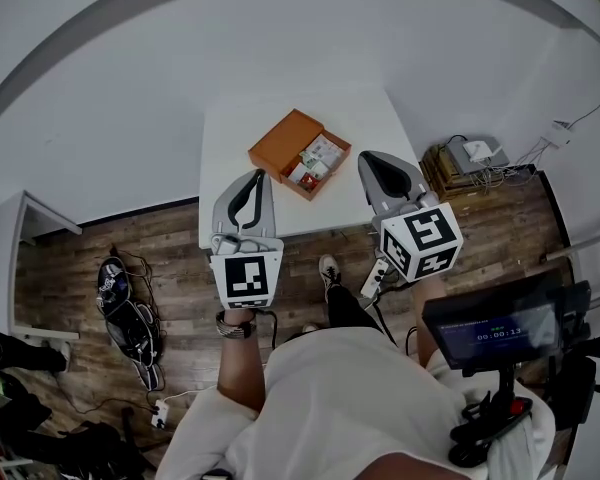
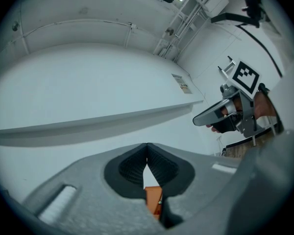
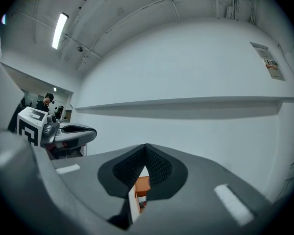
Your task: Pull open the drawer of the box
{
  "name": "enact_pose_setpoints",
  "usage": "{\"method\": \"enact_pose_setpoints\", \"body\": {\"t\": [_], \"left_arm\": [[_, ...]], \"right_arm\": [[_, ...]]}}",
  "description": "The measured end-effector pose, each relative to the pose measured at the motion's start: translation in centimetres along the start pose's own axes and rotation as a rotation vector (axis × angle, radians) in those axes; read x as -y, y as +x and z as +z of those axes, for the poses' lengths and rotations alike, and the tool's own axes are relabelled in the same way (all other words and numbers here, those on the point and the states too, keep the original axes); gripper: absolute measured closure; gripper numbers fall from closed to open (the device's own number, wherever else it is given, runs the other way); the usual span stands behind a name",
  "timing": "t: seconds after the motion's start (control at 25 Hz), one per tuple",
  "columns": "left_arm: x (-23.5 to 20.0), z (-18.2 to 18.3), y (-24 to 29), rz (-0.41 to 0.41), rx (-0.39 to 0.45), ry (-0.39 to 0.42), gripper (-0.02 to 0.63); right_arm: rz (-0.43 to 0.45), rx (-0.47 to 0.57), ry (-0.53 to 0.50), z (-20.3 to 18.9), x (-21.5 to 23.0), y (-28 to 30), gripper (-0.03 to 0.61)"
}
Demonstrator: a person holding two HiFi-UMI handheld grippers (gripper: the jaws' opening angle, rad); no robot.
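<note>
An orange box [image 1: 283,140] lies on the white table [image 1: 230,158]. Its drawer [image 1: 317,163] stands pulled out toward the near right, with small packets showing inside. My left gripper [image 1: 255,176] is shut and empty, held above the table's near edge, left of the drawer. My right gripper [image 1: 372,158] is shut and empty too, just right of the drawer. Through the shut left gripper [image 2: 147,145] a sliver of the orange box [image 2: 153,197] shows below. The right gripper [image 3: 146,146] frames the box [image 3: 142,185] the same way. Neither gripper touches the box.
A wooden crate [image 1: 450,173] with devices and cables sits on the floor to the right of the table. Sandals [image 1: 130,318] and a power strip [image 1: 158,413] lie on the floor at left. A screen on a stand [image 1: 500,330] is at the near right.
</note>
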State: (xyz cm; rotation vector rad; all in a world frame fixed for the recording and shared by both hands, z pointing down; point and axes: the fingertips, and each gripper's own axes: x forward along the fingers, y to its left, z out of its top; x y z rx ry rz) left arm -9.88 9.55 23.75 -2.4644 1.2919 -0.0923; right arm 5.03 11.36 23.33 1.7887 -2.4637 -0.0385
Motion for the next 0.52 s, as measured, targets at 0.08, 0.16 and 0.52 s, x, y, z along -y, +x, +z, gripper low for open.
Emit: {"method": "enact_pose_setpoints", "body": {"t": [0.08, 0.16, 0.52], "left_arm": [[0.09, -0.05, 0.00, -0.003, -0.002, 0.001, 0.607], [0.18, -0.21, -0.01, -0.006, -0.006, 0.000, 0.607], [0.09, -0.49, -0.06, -0.020, -0.016, -0.004, 0.607]], "right_arm": [[0.000, -0.005, 0.001, -0.19, -0.02, 0.01, 0.577], [0.002, -0.009, 0.002, -0.39, -0.05, 0.05, 0.578], [0.019, -0.014, -0.002, -0.27, -0.88, 0.31, 0.577]]}}
